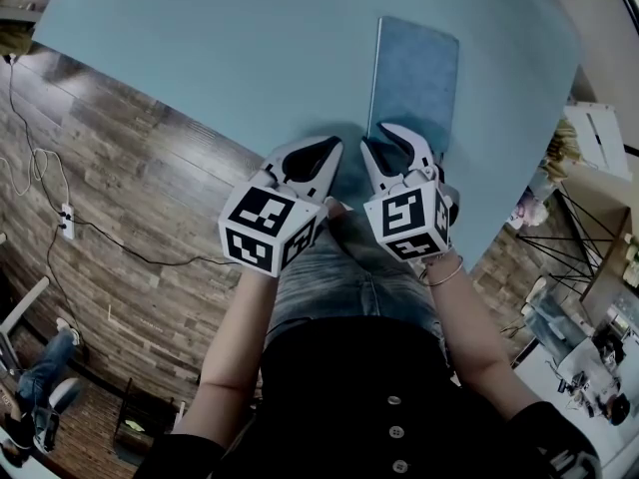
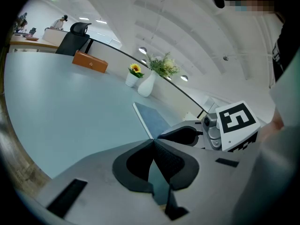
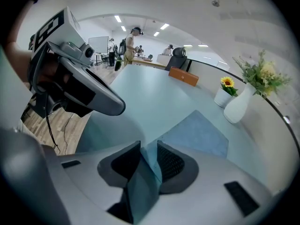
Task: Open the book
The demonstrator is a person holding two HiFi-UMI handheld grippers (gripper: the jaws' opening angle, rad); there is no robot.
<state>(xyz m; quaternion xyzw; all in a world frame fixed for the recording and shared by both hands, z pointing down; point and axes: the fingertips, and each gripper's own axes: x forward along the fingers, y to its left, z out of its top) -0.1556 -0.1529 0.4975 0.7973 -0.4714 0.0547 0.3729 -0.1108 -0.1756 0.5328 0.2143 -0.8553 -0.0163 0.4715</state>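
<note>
A thin grey-blue book [image 1: 414, 78] lies closed and flat on the pale blue table [image 1: 230, 58], near its front edge. It also shows in the left gripper view [image 2: 152, 118] and in the right gripper view [image 3: 199, 132]. My right gripper [image 1: 380, 136] hovers at the book's near left corner, jaws slightly parted with nothing between them [image 3: 147, 149]. Just left of the book, over bare table, my left gripper [image 1: 334, 146] has its tips touching and holds nothing [image 2: 152, 143]. The two grippers sit side by side, close together.
A white vase [image 3: 239, 104] of greenery, a small pot with a sunflower [image 3: 224, 95] and a brown box [image 3: 183, 75] stand along the table's far side. The table's front edge meets wooden floor [image 1: 120, 218] with cables. Desks and people are far behind.
</note>
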